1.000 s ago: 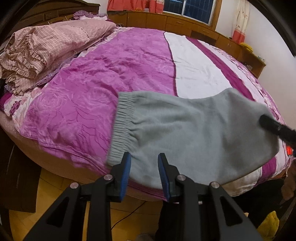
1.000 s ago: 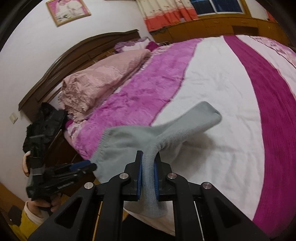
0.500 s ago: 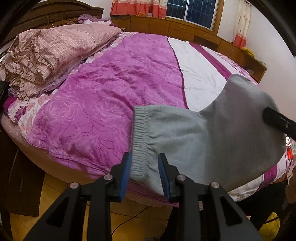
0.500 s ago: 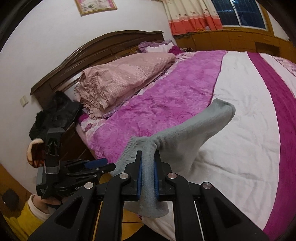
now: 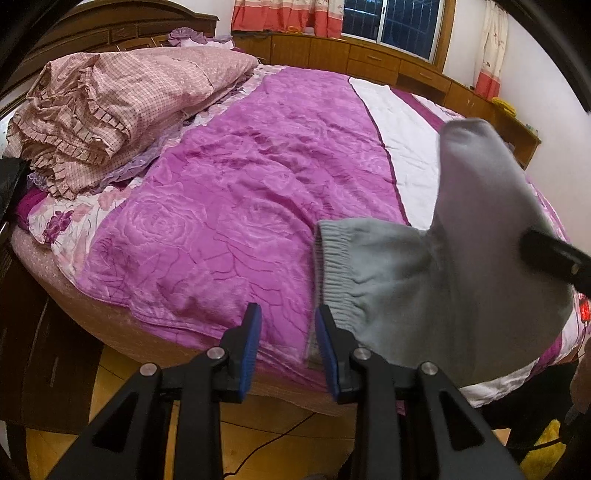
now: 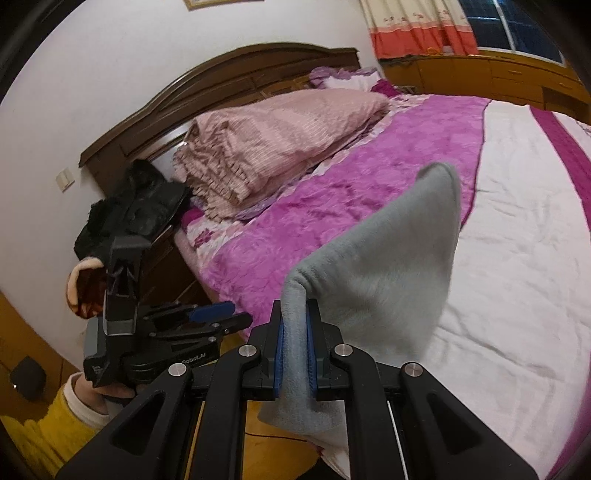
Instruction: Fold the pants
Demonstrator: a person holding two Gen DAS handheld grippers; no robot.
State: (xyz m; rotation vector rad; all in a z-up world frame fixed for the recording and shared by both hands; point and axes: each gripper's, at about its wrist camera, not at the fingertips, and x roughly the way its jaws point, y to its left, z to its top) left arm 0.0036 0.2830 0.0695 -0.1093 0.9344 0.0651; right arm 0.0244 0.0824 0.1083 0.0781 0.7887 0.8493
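Holding the grey pants (image 5: 436, 280) off the bed (image 5: 229, 229) with our right gripper (image 6: 295, 354), jaws clamped on the cloth, we kept our left gripper (image 5: 288, 347) part open and empty beside the waistband (image 5: 332, 273); no finished fold showed yet.

Warm indoor light, dark window (image 5: 391, 26) — fisheye-bent edges, slight motion blur

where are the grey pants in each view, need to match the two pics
Left wrist view: grey pants at right, elastic waistband facing the left gripper, one end raised.
Right wrist view: centre, pinched in the right gripper, rising to a point.
Shared landmark: the pink checked bedding by the headboard.
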